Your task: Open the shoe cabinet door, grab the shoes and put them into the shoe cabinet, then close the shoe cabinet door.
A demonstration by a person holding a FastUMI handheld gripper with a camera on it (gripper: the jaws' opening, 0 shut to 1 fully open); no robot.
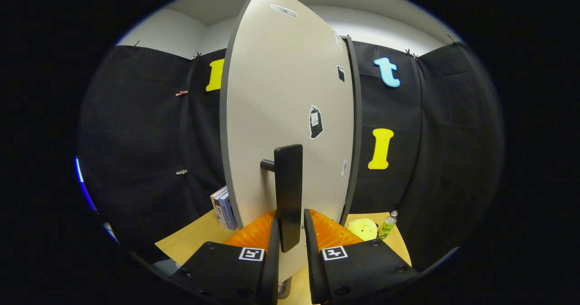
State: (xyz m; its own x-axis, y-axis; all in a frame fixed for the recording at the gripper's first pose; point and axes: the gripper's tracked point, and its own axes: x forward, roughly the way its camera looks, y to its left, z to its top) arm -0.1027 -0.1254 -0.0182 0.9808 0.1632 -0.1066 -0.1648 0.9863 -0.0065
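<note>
Gripper (pixel 290 232) fingers straddle the black door handle (pixel 289 191) of the shoe cabinet door (pixel 281 96) – seemingly closed on it, contact unclear – likely gripping to swing the door, which stands edge-on above the table (pixel 190 246).

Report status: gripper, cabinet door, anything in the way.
Gripper fingers either side of the black door handle, grip not confirmed. Cabinet door dead ahead. Books, yellow plush, bottle on the table beyond, off to the sides.

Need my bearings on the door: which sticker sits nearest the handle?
The black bag-shaped sticker, just above the handle. The others sit higher or at the door's edge. The tongs straddle the handle.
</note>
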